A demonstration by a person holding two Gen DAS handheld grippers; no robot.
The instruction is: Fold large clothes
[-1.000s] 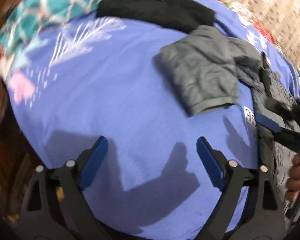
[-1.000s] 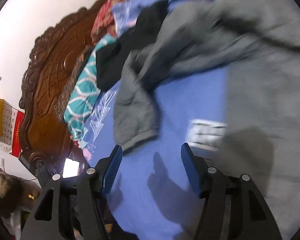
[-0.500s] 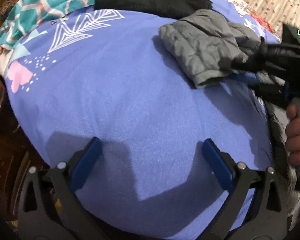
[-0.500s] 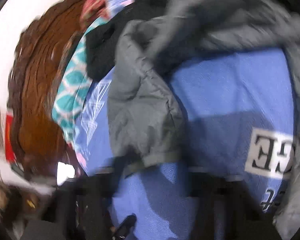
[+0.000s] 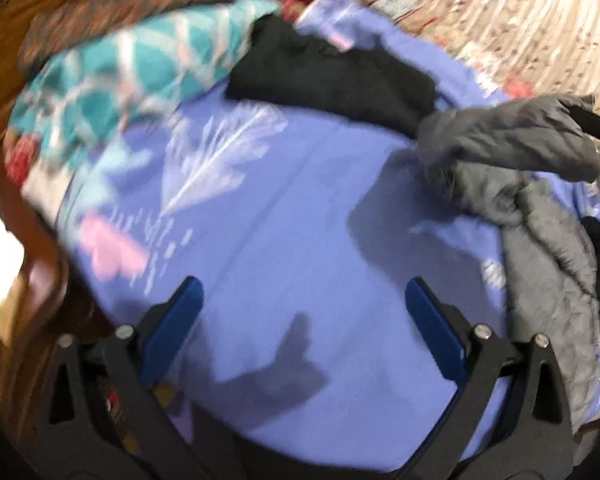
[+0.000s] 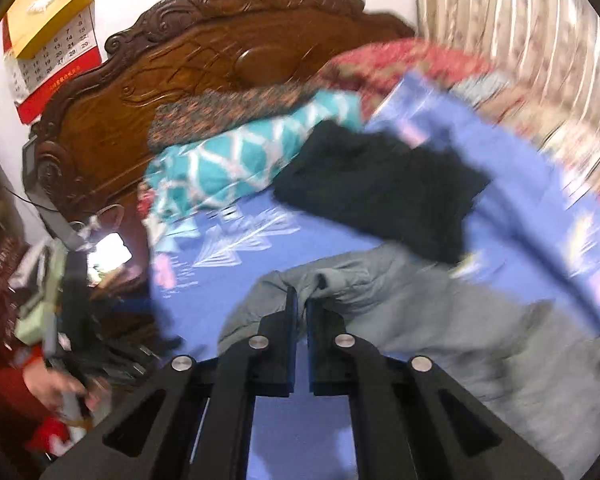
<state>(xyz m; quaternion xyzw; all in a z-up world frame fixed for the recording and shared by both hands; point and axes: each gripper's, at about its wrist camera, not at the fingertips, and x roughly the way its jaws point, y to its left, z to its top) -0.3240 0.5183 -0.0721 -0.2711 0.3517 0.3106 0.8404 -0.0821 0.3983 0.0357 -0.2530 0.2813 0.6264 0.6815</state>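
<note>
**Q:** Since the earlier frames, what has been moved?

**A:** Since then, the right gripper [image 6: 300, 300] has been closed on a fold of the grey garment [image 6: 440, 320], whose sleeve end is now lifted off the blue bedsheet [image 5: 300, 220]; before, that sleeve lay flat and both pairs of fingers were spread.

**Q:** How is the left wrist view laid out, left to right?

**A:** At upper left a teal patterned cloth [image 5: 140, 68] is seen, blurred. At upper centre a black garment [image 5: 332, 76] is laid on the sheet. At lower centre the left gripper [image 5: 304, 300] is held wide open above bare sheet, nothing between its blue pads. At right the grey garment [image 5: 512, 152] is bunched and raised, its body trailing down the right edge.

**Q:** And the right wrist view?

**A:** At upper left a wall calendar [image 6: 52, 40] is shown, then the carved wooden headboard [image 6: 204, 56]. At centre the closed fingers are clamped on grey fabric, the black garment [image 6: 380, 196] just beyond.
</note>
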